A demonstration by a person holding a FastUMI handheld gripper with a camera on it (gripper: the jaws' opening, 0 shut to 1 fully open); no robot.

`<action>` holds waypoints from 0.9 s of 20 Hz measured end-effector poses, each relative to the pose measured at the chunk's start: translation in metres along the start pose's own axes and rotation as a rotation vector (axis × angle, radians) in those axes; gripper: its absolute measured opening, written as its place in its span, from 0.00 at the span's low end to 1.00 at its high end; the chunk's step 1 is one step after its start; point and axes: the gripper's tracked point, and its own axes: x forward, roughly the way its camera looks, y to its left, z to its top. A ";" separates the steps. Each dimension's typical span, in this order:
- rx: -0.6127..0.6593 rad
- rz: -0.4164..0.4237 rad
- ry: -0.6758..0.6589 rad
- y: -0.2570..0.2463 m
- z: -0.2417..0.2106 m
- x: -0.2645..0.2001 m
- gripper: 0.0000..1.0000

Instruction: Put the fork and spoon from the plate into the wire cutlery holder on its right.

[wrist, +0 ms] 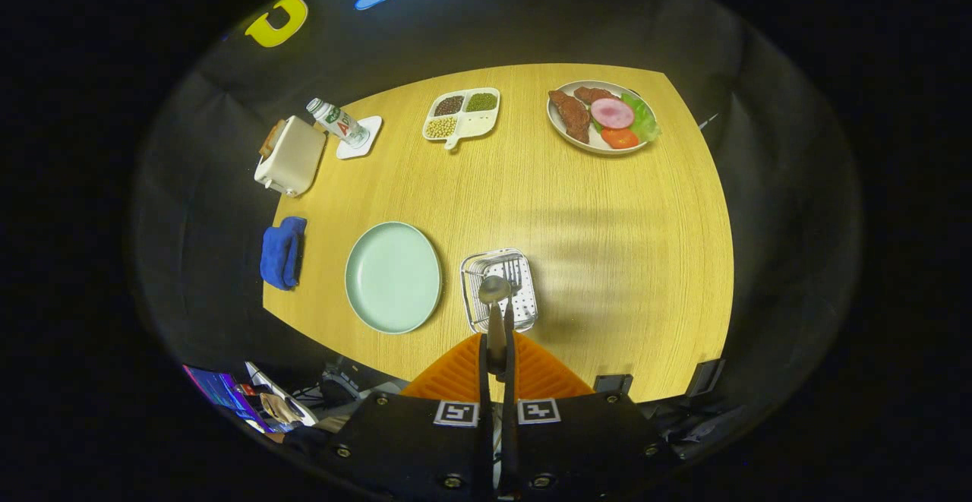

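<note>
A light wooden table (577,221) stands inside dark booth walls, bare to the right of the wire cutlery holder (499,289). The gripper (497,335) pinches the spoon (495,293) by its handle, bowl above the holder. Left of the holder, the green plate (393,277) lies empty.

gripper (497,361): two-finger handheld tool, seen from high above the table, pointing down and forward | fingers (484,380): nearly together, both pressed on the thin handle of the grey metal spoon (495,312) | spoon: sticks out straight ahead from between the tips, bowl at the far end | wrist/hand: cannot tell
</note>
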 end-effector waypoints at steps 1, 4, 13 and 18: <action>-0.002 -0.007 -0.003 0.000 0.002 0.003 0.05; -0.013 -0.022 0.003 0.003 0.000 0.012 0.05; -0.097 -0.086 -0.069 0.008 -0.001 0.019 0.11; -0.102 -0.090 -0.119 0.014 -0.003 0.006 0.29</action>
